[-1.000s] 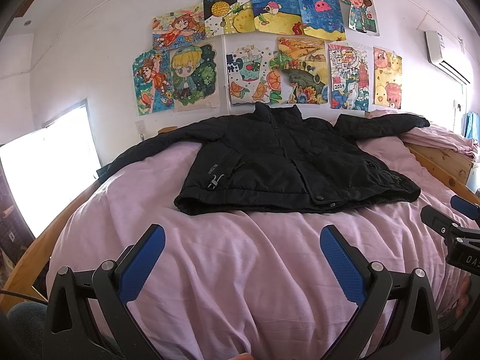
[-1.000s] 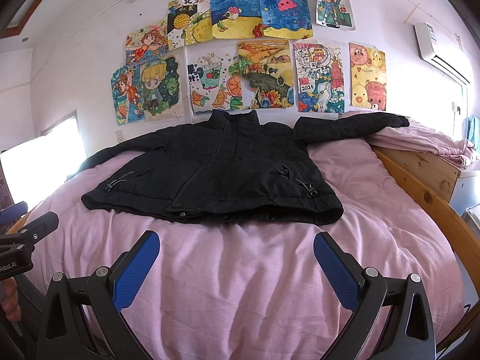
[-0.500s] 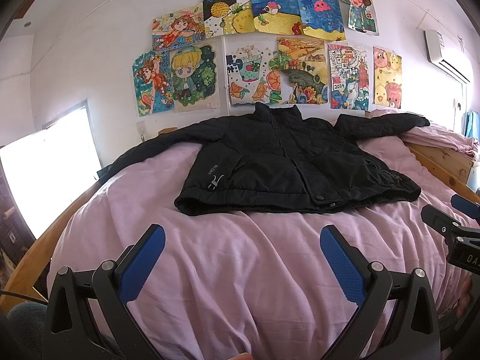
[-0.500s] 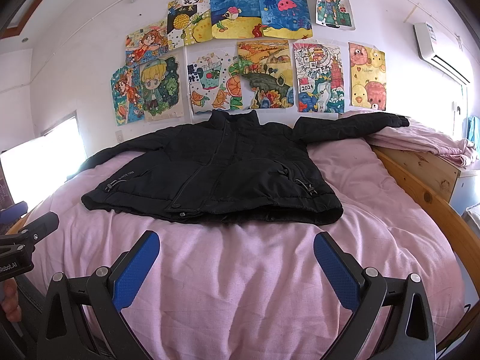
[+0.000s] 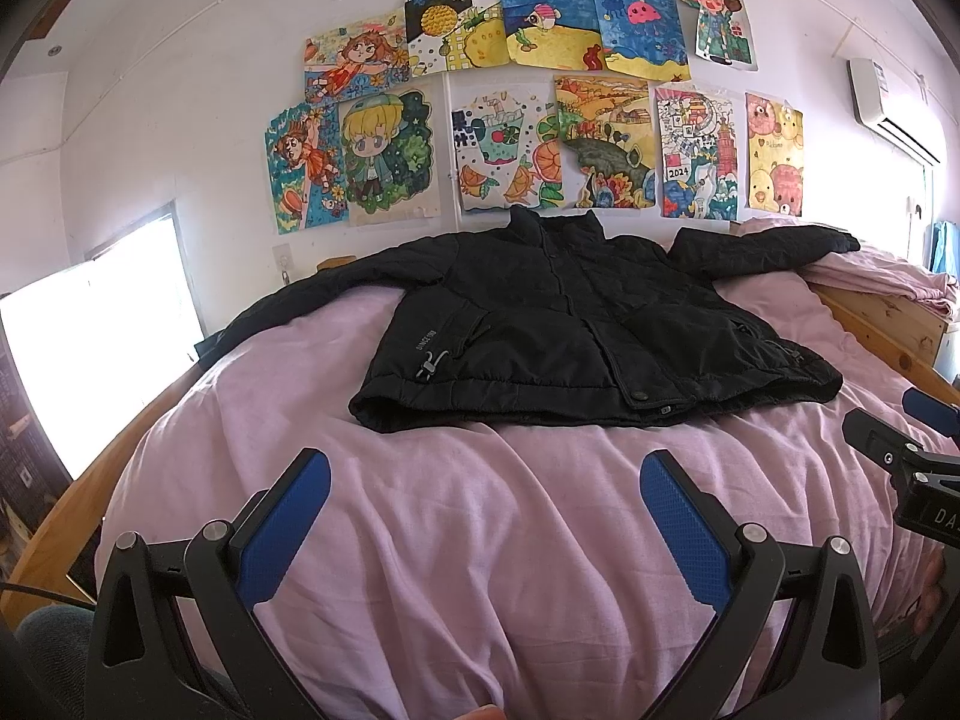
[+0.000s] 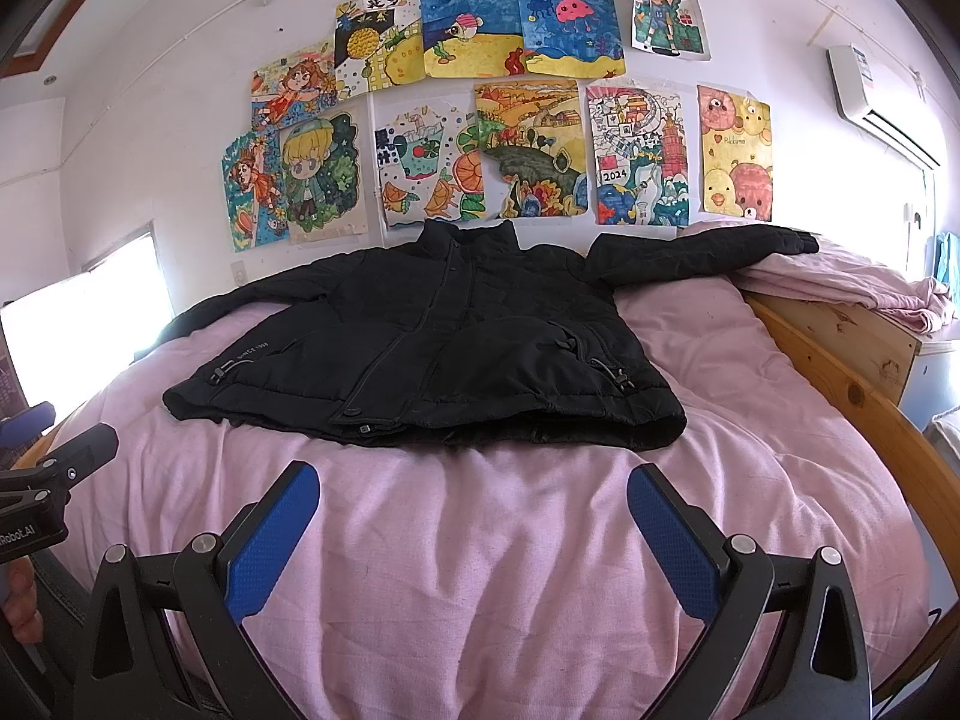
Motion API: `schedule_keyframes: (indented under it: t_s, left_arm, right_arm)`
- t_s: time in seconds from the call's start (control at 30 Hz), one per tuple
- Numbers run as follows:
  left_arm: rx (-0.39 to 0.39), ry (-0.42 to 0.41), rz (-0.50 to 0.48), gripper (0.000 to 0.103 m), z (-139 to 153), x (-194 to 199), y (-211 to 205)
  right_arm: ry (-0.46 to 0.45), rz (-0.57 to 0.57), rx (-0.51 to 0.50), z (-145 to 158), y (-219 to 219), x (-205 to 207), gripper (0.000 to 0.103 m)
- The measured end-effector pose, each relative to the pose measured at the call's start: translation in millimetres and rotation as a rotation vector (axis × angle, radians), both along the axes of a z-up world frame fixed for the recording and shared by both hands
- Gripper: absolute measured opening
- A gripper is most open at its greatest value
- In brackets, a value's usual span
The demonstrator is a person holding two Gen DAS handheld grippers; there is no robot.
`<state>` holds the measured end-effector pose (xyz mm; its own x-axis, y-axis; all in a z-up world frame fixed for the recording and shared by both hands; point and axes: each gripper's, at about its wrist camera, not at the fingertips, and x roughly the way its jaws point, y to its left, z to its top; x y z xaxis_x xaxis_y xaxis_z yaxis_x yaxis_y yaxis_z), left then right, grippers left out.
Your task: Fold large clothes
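Note:
A black padded jacket [image 5: 576, 330] lies flat, front up, on a pink bed sheet [image 5: 480, 540], collar toward the wall and both sleeves spread out. It also shows in the right wrist view [image 6: 444, 354]. My left gripper [image 5: 480, 480] is open and empty, hovering over the sheet short of the jacket's hem. My right gripper [image 6: 474, 489] is open and empty, likewise short of the hem. Each gripper shows at the edge of the other's view: the right one [image 5: 900, 450], the left one [image 6: 54, 468].
A wooden bed frame [image 6: 852, 384] runs along the right side. A crumpled pink cloth [image 6: 864, 282] lies beyond it under the jacket's right sleeve. Drawings [image 6: 480, 114] cover the wall behind. A bright window [image 5: 90, 348] is at the left.

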<state>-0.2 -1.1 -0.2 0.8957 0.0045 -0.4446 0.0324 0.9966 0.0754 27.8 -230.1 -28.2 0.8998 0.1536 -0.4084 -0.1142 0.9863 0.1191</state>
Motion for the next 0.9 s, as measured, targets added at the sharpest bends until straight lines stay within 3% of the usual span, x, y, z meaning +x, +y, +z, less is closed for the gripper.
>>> schedule_keyframes:
  t_s: [0.7, 0.9]
  left_arm:
    - [0.004, 0.000, 0.001, 0.102, 0, 0, 0]
    - [0.015, 0.059, 0.010, 0.102, -7, 12, 7]
  right_arm:
    - [0.001, 0.000, 0.001, 0, -1, 1, 0.103]
    - [0.038, -0.001, 0.015, -6, 1, 5, 0.103]
